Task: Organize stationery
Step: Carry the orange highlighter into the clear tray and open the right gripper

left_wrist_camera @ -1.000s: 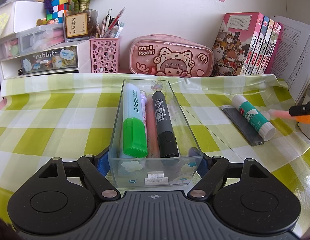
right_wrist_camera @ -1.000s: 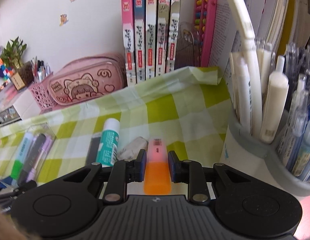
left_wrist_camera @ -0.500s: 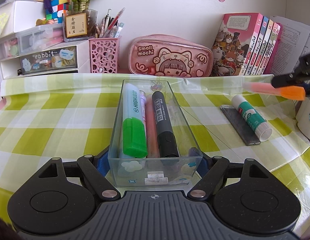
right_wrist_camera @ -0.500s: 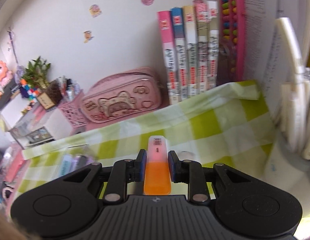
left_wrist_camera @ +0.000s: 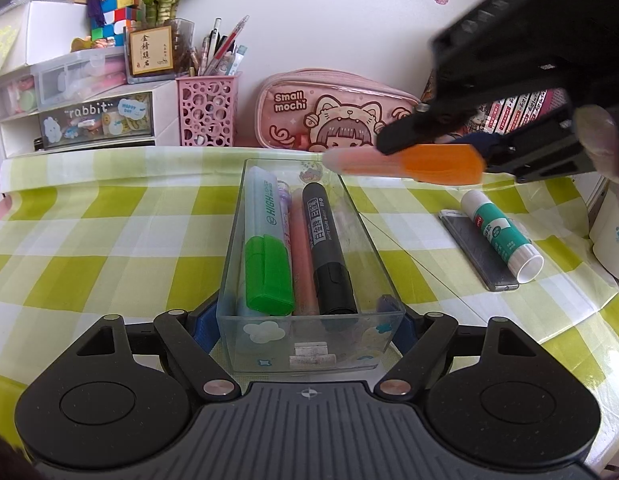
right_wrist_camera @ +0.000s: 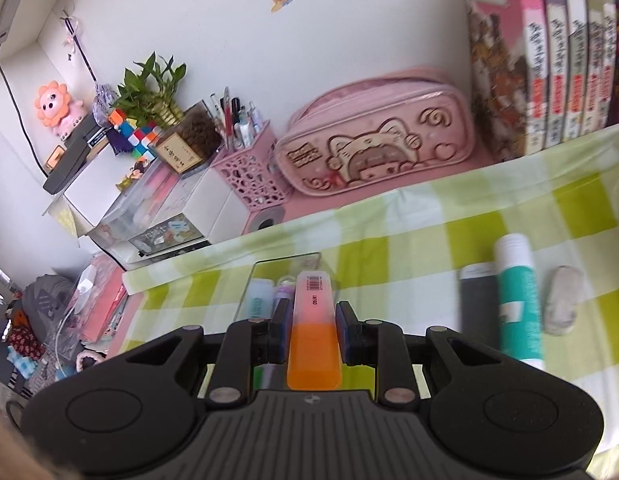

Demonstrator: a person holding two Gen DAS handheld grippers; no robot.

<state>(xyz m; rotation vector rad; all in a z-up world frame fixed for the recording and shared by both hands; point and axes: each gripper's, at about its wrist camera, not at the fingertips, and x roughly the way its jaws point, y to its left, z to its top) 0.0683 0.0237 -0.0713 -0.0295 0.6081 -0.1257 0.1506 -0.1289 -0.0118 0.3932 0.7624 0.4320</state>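
Note:
A clear plastic tray (left_wrist_camera: 379, 292) sits on the checked cloth and holds a green highlighter (left_wrist_camera: 265, 248), a pink pen (left_wrist_camera: 299, 236) and a black marker (left_wrist_camera: 325, 248). My left gripper (left_wrist_camera: 309, 322) is shut on the tray's near end. My right gripper (right_wrist_camera: 311, 330) is shut on an orange highlighter (right_wrist_camera: 313, 336). In the left wrist view that highlighter (left_wrist_camera: 409, 162) hangs above the tray's far right corner, tip pointing left. A glue stick (left_wrist_camera: 499, 234) and a grey flat case (left_wrist_camera: 477, 250) lie on the cloth to the right.
A pink pencil case (left_wrist_camera: 333, 114), a pink pen cup (left_wrist_camera: 207, 112), white drawer units (left_wrist_camera: 77, 116) and a row of books (right_wrist_camera: 549, 52) line the back wall. A grey eraser (right_wrist_camera: 563, 300) lies right of the glue stick.
My right gripper has carried the orange highlighter left, from the table's right side to above the tray's far end. The left gripper and tray have not moved.

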